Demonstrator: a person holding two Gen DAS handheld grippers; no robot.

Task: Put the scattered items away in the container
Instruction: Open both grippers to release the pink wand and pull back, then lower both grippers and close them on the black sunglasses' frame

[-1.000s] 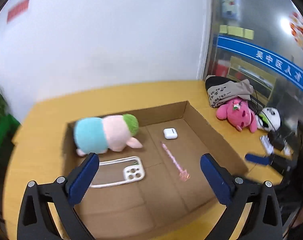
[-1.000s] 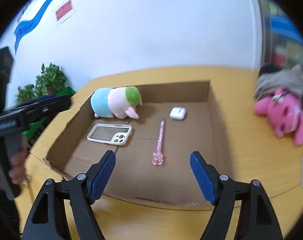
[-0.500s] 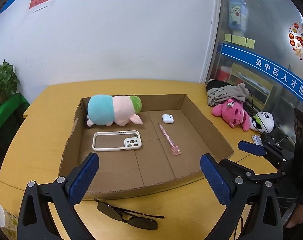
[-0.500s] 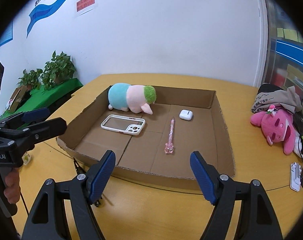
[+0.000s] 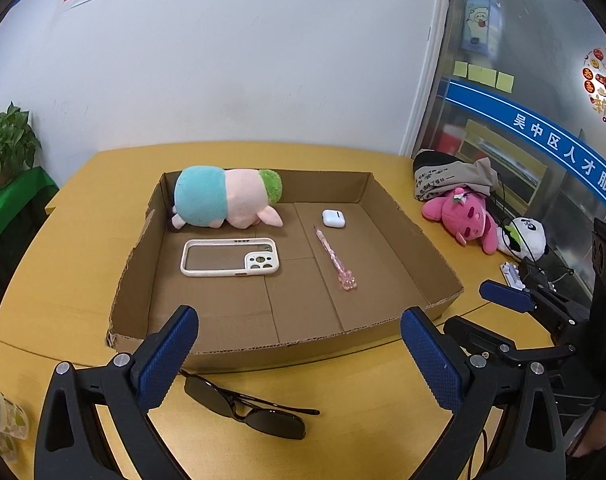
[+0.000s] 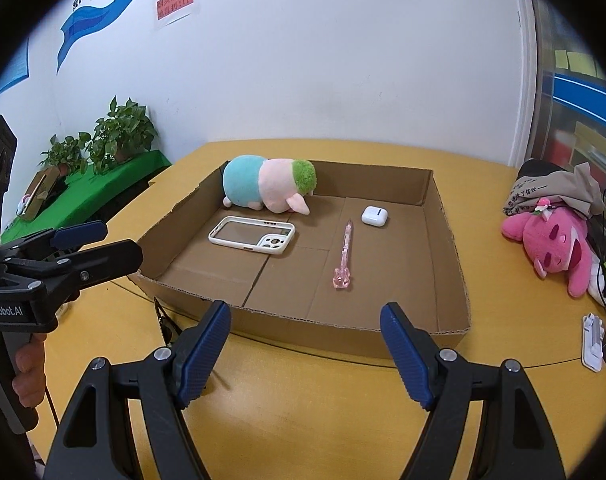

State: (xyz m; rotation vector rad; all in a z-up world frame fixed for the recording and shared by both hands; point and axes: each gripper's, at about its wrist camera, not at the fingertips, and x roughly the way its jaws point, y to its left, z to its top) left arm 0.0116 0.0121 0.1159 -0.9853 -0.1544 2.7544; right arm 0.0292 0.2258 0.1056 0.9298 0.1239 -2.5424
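Observation:
A shallow cardboard box [image 5: 407,224] [image 6: 447,240] on the yellow table holds a blue-pink plush [image 5: 223,202] [image 6: 269,190], a white phone case [image 5: 229,258] [image 6: 251,236], a pink pen [image 5: 335,258] [image 6: 343,256] and a white earbud case [image 5: 333,218] [image 6: 374,216]. Black sunglasses [image 5: 247,406] lie on the table in front of the box, just below my left gripper [image 5: 299,356], which is open and empty. My right gripper [image 6: 305,348] is open and empty, in front of the box's near wall. A sliver of the sunglasses [image 6: 165,326] shows in the right wrist view.
A pink plush [image 5: 461,218] [image 6: 551,240], a panda toy [image 5: 525,238] and a grey bag [image 5: 451,178] [image 6: 551,188] lie right of the box. A small white device [image 6: 593,342] lies at the right edge. A paper cup [image 5: 1,420] stands front left. Plants [image 6: 119,132] stand far left.
Both grippers have pulled back and up from over the box, so the whole box and the sunglasses in front of it now show. Both stay open.

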